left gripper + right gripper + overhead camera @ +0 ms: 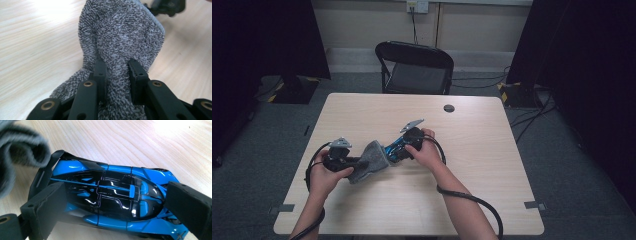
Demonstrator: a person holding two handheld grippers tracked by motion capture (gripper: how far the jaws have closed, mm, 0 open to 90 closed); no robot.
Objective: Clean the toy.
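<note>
Wiping the blue toy car [112,202] clamped lengthwise in my right claw [112,207], I am pinching the grey cloth [120,40] tight in my left claw [116,75] beside the car's tail, and next I am likely needing to drag it along the bodywork.

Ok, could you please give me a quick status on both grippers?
Left gripper shut on cloth. Right gripper shut on toy car, on table. Nothing in the way.

Grey towel [120,32], speckled dark and light in its looped pile, with a plain grey hem. Toy car [112,200] in bright blue and glossy black, thin blue lines across the black top. Black jaws on the left hand-held gripper [117,75] with brass-coloured rivets; matt black on the right hand-held gripper [115,205]. Pale wood-grain table [492,150]. Black chair [414,67]. Grey floor [572,170].
</note>
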